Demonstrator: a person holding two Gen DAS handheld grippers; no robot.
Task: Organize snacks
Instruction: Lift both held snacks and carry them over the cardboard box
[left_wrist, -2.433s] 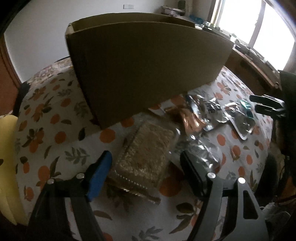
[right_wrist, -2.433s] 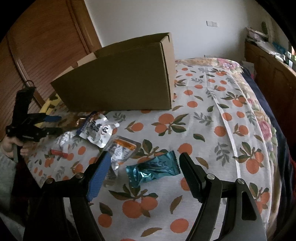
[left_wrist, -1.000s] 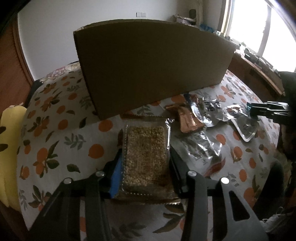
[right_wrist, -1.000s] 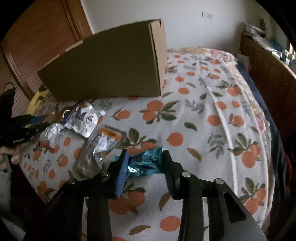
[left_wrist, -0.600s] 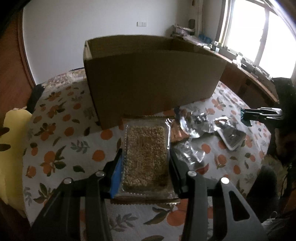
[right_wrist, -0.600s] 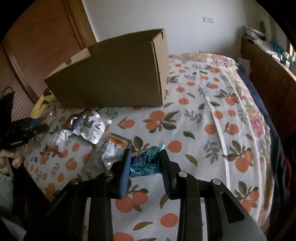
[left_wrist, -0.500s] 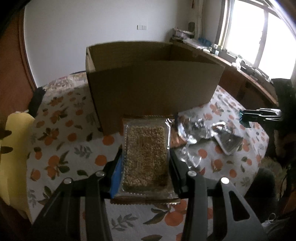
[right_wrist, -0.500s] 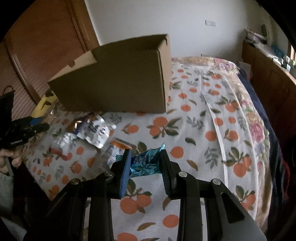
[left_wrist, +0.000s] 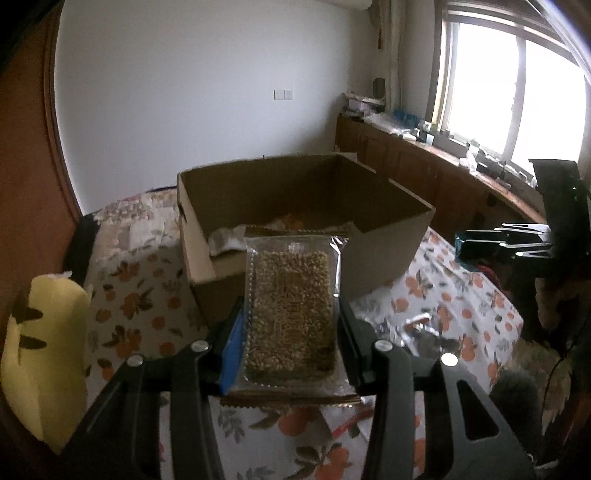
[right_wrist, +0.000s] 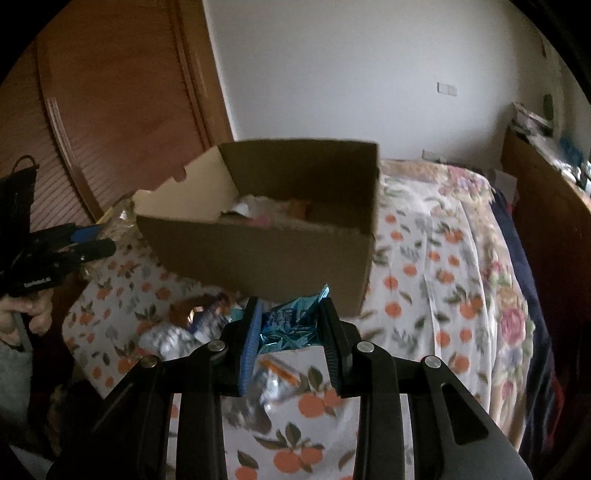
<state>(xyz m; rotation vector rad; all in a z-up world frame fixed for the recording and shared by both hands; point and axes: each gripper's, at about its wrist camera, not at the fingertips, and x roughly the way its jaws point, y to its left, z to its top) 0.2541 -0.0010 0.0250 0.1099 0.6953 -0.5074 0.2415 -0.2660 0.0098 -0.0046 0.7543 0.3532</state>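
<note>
My left gripper (left_wrist: 290, 314) is shut on a clear packet of puffed grain bar (left_wrist: 291, 306), held above the bed in front of the open cardboard box (left_wrist: 391, 254). My right gripper (right_wrist: 290, 317) is shut on a crinkled teal snack packet (right_wrist: 291, 321), lifted near the box's (right_wrist: 258, 254) front wall. Inside the box lie a few wrappers, white and orange. In the left wrist view the right gripper (left_wrist: 495, 243) shows at the right edge with the teal packet; in the right wrist view the left gripper (right_wrist: 77, 243) shows at the left edge.
Loose silver and orange snack packets (left_wrist: 424, 328) (right_wrist: 192, 325) lie on the orange-print bedspread (right_wrist: 424, 295). A yellow pillow (left_wrist: 44, 350) sits at the left. A wooden cabinet (left_wrist: 424, 166) runs under the window, and a wooden wardrobe door (right_wrist: 122, 103) stands behind the box. A hand (right_wrist: 33, 314) holds the left gripper's handle.
Both grippers closed on their packets, the left on the grain bar and the right on the teal one, then rose off the bed. The box's inside has come into view.
</note>
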